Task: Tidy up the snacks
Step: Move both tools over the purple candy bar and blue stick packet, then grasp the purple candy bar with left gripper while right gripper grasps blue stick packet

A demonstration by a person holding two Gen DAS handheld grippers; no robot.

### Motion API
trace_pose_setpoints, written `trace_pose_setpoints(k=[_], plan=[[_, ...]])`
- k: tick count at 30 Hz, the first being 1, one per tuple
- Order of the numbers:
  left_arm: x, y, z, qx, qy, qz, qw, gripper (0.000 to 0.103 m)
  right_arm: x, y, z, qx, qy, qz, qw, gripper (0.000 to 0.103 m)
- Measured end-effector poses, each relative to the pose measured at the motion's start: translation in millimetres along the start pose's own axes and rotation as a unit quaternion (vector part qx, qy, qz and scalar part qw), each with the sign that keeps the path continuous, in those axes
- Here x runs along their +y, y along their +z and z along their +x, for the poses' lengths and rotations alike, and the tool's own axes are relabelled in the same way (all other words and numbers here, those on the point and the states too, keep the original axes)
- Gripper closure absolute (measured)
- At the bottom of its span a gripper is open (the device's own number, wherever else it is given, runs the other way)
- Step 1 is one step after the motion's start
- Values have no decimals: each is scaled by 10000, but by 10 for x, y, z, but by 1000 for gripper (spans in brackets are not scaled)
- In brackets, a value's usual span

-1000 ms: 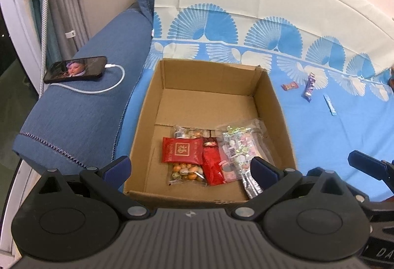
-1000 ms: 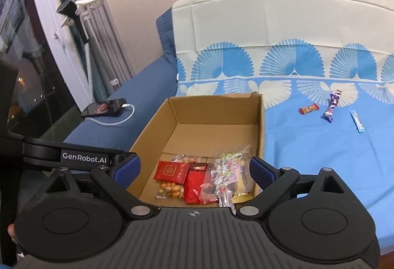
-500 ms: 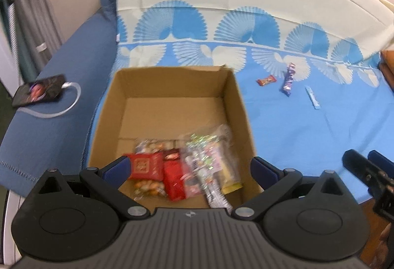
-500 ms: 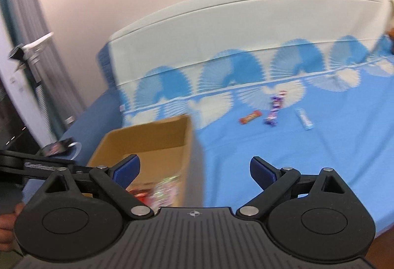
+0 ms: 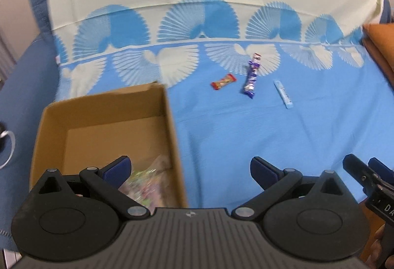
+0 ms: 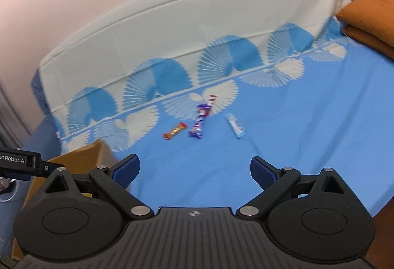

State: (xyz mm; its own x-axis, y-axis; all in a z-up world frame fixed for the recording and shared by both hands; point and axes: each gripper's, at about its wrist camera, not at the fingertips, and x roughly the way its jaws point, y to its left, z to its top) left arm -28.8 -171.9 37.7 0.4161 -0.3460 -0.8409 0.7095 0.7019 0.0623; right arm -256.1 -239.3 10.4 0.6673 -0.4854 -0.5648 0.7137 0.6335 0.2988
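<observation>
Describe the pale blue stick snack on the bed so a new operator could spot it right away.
Start at the cardboard box on the blue bedspread, then look right and farther away, where three wrappers lie in a row. The pale blue stick is the rightmost one, lying apart from the others. Beside the orange-red bar and the longer purple wrapper, it is the thinnest and nearly matches the sheet.

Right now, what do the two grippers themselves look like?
Both match: a ribbed dark grey body, black linkage arms with silver pivot pins, and blue pads on the fingers. Left gripper, right gripper. White lettering reading "enRobot.AI" runs along the left gripper's side in the right wrist view.
</observation>
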Motion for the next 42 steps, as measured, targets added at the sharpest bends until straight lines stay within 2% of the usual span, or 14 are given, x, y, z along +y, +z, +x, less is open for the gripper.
trace_pose_setpoints(k=[8, 12, 16, 19, 24, 26, 29, 30, 32, 33, 34, 35, 38, 42], plan=[[-464, 538, 876, 380, -308, 302, 9983, 0, -397, 180, 713, 161, -362, -4, 9992, 5], [-684, 929, 1502, 594, -649, 383, 9954, 0, -574, 330, 1357, 278, -654, -240, 9972, 5], [-953, 1295, 2273, 961, -943, 318, 9904, 0, -631, 421, 2092, 435, -743, -746, 9935, 5], [-1094, 1486, 2779, 1168, -938, 127, 9886, 0, -652, 409, 2646, 699, -633, -1061, 9899, 5], [-1348, 1658, 3282, 1217, -859, 399, 9880, 0, -752, 356, 3278, 1099, -434, -997, 9880, 5], [-1412, 1699, 3430, 1292, -842, 455, 9870, 0, -779, 319, 3424, 1084, -466, -1086, 9871, 5], [-1482, 1725, 3607, 1393, -692, 479, 9867, 1, -721, 238, 3544, 905, -599, -1581, 9814, 0], [-1480, 1726, 3635, 1363, -624, 451, 9877, 18, -699, 211, 3567, 843, -647, -1736, 9791, 0], [-1464, 1729, 3590, 1115, -463, 413, 9918, 50, -675, 166, 3558, 706, -597, -1990, 9756, 10], [-1445, 1733, 3550, 1040, -546, 402, 9923, 88, -677, 159, 3516, 558, -488, -2050, 9760, 37], [-1425, 1735, 3526, 1075, -629, 406, 9914, 89, -671, 152, 3468, 450, -421, -2130, 9751, 71], [-1397, 1731, 3497, 1106, -623, 372, 9912, 90, -664, 145, 3446, 423, -445, -2235, 9728, 81], [-1312, 1691, 3312, 958, -625, 393, 9927, 91, -648, 129, 3367, 463, -514, -2306, 9706, 86], [-1125, 1600, 2882, 821, -829, 230, 9929, 92, -691, 223, 3167, 490, -529, -1787, 9813, 87]])
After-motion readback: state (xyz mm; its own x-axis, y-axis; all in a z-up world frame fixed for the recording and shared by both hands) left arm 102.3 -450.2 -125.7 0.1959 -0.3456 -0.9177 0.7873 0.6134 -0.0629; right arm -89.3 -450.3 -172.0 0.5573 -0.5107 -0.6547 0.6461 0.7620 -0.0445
